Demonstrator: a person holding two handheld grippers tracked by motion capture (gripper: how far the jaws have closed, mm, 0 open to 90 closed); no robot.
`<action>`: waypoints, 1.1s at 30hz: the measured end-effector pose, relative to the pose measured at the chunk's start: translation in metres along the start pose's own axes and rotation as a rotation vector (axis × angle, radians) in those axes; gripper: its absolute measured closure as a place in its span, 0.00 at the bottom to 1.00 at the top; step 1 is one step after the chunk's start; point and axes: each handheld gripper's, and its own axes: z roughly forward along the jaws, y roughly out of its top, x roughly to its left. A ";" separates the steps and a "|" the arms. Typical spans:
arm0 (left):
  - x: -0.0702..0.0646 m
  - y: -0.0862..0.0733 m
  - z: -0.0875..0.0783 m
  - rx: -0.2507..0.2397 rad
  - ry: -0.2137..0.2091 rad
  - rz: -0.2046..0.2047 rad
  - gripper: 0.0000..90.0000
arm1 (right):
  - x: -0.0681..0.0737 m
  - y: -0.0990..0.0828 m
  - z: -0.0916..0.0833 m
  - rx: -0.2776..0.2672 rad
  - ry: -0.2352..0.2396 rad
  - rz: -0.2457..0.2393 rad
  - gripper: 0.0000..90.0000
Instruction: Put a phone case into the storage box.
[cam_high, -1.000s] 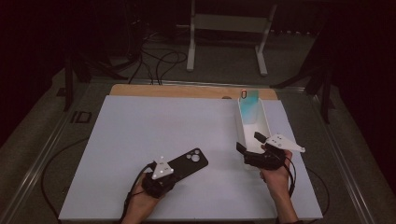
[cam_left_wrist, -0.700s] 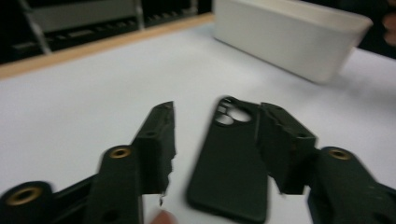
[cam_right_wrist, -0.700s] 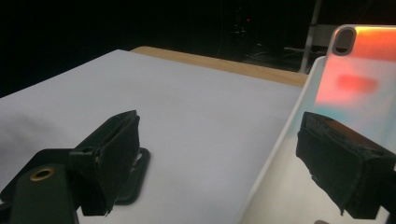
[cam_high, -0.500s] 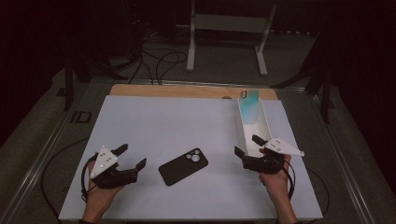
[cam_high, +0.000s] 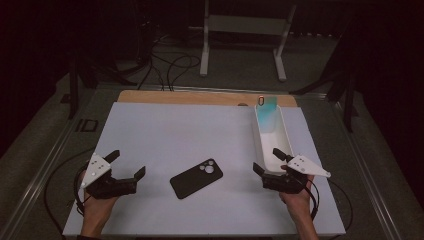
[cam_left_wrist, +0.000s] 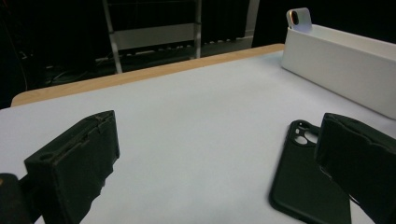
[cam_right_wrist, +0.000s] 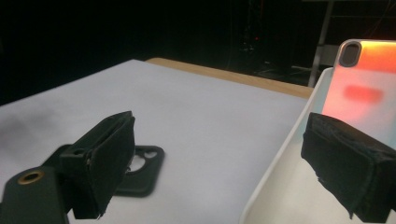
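A black phone case (cam_high: 196, 178) lies flat, camera cut-out up, near the front middle of the white table top (cam_high: 175, 130). My left gripper (cam_high: 129, 162) hovers to its left, apart from it. Its jaws have just been opening and stand open with nothing between them. In the left gripper view the black case (cam_left_wrist: 308, 186) lies beside the right jaw. My right gripper (cam_high: 266, 160) is open at the near end of a long white tray (cam_high: 282, 135). A shiny teal-to-pink phone case (cam_high: 267, 111) leans at the tray's far end, also seen as the pink case (cam_right_wrist: 369, 93).
A wooden strip (cam_high: 200, 97) runs along the table's far edge. Behind it stands a metal frame (cam_high: 245, 30) with cables on the floor. A cable loops by the front left corner (cam_high: 50, 195). The tray wall (cam_right_wrist: 275, 163) rises between my right gripper's jaws.
My left gripper was closed at the black case a second ago; it has let go, opened wide and moved left, away from it. The case stayed put. The right gripper barely moved.
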 end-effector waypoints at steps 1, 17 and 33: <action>0.001 0.001 0.000 0.002 -0.002 -0.001 0.01 | 0.001 0.000 0.000 0.006 -0.001 -0.007 0.11; -0.014 0.014 0.040 0.233 -0.110 0.072 0.01 | 0.006 -0.011 0.000 0.027 -0.003 -0.020 0.11; -0.047 0.006 0.088 0.376 -0.231 0.177 0.01 | 0.001 -0.014 -0.002 0.033 -0.022 -0.006 0.11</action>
